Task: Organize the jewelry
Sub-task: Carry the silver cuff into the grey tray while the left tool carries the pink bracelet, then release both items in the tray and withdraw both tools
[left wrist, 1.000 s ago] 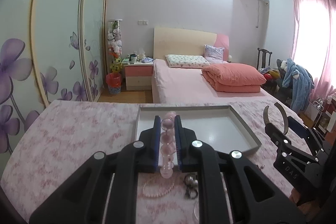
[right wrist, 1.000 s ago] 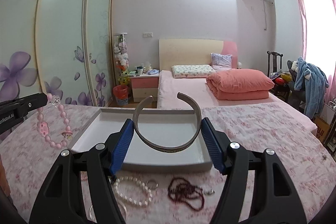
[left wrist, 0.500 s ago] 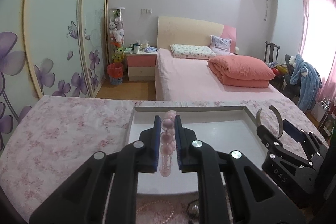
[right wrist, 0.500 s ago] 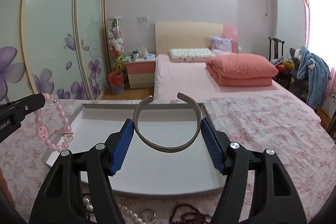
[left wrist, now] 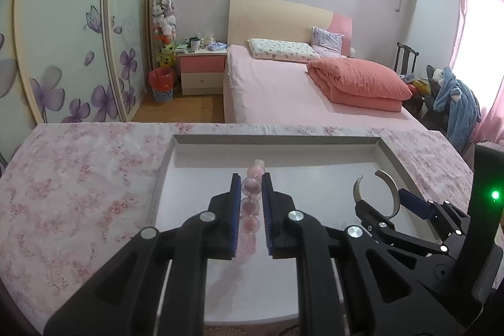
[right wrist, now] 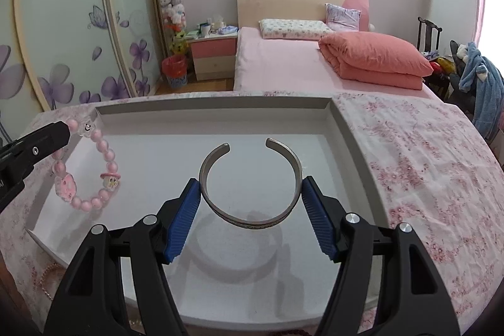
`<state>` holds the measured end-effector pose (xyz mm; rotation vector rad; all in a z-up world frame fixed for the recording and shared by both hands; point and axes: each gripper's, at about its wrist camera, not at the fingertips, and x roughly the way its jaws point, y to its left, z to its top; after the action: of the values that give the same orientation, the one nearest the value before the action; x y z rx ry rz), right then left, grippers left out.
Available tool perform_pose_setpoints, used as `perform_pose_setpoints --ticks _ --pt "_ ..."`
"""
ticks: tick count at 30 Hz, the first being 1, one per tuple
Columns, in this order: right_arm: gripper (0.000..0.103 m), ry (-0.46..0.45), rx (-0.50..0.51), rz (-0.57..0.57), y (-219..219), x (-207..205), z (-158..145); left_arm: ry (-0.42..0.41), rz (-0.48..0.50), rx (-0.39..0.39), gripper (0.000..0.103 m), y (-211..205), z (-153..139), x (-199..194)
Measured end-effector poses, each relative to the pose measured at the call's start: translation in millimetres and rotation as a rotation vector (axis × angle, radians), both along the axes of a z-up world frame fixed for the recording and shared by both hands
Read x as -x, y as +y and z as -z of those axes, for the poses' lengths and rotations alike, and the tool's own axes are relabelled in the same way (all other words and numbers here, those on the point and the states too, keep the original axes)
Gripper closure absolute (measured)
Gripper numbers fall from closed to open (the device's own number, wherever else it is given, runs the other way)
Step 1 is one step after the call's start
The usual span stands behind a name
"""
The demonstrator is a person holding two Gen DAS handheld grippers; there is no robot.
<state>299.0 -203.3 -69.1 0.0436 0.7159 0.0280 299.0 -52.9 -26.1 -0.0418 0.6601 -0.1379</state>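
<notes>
Right wrist view: right gripper (right wrist: 250, 210) fingers clamp the cuff (right wrist: 250, 181) wide over the tray (right wrist: 352, 131); left gripper (left wrist: 251, 210), nearly shut, pinches the bead bracelet (right wrist: 85, 169). Lower both gently, then release flat.

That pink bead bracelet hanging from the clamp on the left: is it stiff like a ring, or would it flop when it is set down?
Probably floppy: the bead bracelet dangles in a loose loop from the left gripper, pinched at one spot only. Its round beads may roll a little on the smooth tray. It looks light, as a narrow pinch carries it.
</notes>
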Motion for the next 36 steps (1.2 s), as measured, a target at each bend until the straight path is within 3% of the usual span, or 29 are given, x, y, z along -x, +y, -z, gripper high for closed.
perform_pose_setpoints --ticks 3,5,6,14,27,36 --pt "0.03 0.006 0.001 -0.014 4.5 1.6 0.1 0.0 0.006 0.014 0.086 0.4 -0.8 -1.1" --pt "0.023 -0.02 0.012 -0.024 6.5 8.4 -4.9 -0.01 0.003 0.011 0.078 2.8 -3.1 1.1" --pt "0.023 -0.03 0.018 -0.026 6.8 9.8 -7.0 -0.014 -0.003 0.011 0.074 4.8 -4.8 1.6" --pt "0.023 -0.06 -0.007 0.019 -14.1 22.2 -22.2 -0.023 -0.073 0.03 0.074 32.5 -15.4 12.3" --pt "0.023 -0.1 -0.034 0.068 -49.3 69.0 -40.8 -0.028 -0.116 0.03 0.072 63.1 -24.8 62.9" --pt "0.023 -0.029 -0.045 0.083 -74.8 98.2 -26.6 0.0 -0.122 0.022 0.064 85.2 -11.9 104.1"
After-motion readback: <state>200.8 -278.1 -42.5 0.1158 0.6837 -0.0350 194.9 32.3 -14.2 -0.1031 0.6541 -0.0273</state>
